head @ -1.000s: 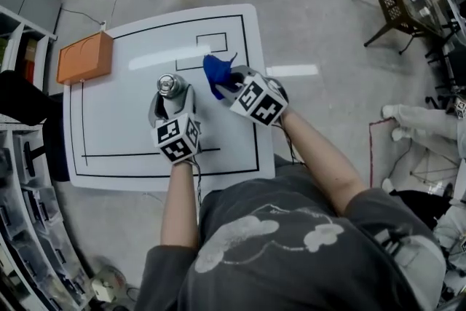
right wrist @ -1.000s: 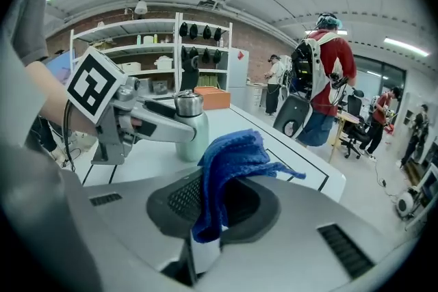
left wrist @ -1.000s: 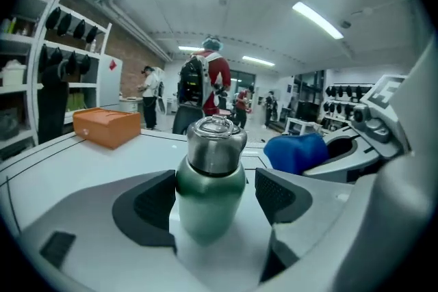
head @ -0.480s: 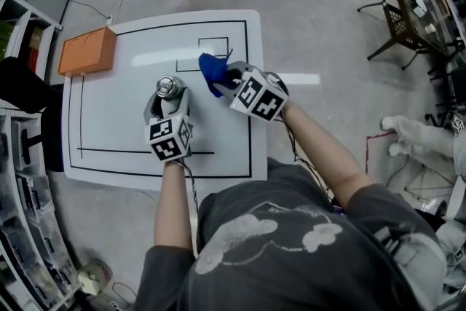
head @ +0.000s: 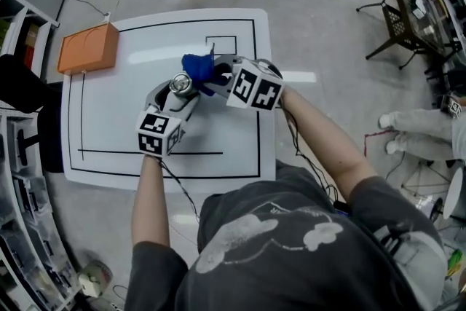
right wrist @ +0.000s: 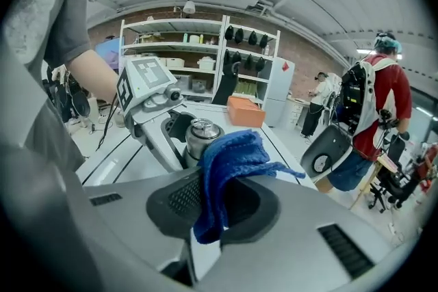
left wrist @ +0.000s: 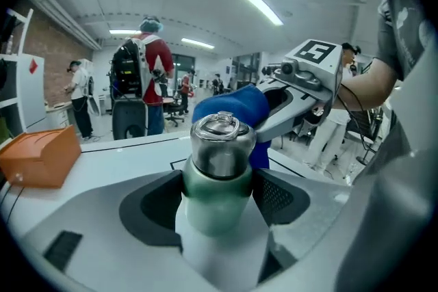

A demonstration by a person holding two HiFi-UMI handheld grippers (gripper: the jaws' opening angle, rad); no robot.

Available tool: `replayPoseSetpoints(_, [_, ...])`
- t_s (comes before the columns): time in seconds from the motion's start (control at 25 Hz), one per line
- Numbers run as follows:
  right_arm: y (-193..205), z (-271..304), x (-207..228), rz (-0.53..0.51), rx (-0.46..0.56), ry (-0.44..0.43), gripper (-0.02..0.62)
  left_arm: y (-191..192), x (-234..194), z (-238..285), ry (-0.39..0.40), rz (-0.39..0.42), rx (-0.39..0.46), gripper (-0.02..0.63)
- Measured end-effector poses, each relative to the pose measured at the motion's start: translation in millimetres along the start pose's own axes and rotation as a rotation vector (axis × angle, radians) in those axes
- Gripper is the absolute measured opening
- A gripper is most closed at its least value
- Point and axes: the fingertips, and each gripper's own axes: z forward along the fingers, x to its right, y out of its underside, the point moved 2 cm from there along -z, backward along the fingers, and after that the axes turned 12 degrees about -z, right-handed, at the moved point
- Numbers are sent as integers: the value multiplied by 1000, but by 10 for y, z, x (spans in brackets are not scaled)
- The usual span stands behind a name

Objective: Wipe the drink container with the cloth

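Drink container (left wrist: 219, 167) at mid white surface (head: 109, 127), long axis near upright, steel cap (left wrist: 220, 130) on top and shut, contents not visible. Left claw (left wrist: 220, 191) grips its green-white body, jaws just tightened a little. Right claw (right wrist: 219, 200) clamped on blue cloth (right wrist: 229, 161), held just beside the cap

Drink container (head: 180, 84) body hidden by left hand-held gripper (head: 177, 89), jaws just closed tighter on it. Cloth (head: 196, 68) end buried in right hand-held gripper (head: 215, 79).

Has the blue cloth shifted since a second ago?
Yes. Against the small black rectangle printed on the table, the blue cloth has moved left, toward the bottle.
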Motion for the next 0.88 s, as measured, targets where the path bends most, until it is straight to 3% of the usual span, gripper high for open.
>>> replayPoseSetpoints(0.24, [-60,206,88,-40,-57,-44,43,-35,-64,-33,222,108,-69,322])
replayPoseSetpoints(0.48, [111,409,122,12,-134,-76,41,-36,-100,-70,409,234,-107,322])
replayPoseSetpoints(0.72, [401,646,-7,97,-237,-90,40,-61,-103,-81,527,300,-134,322])
replayPoseSetpoints(0.88, [439,692,-15,134,-242,-75,40,-62,-123,-78,548,304,-144,322])
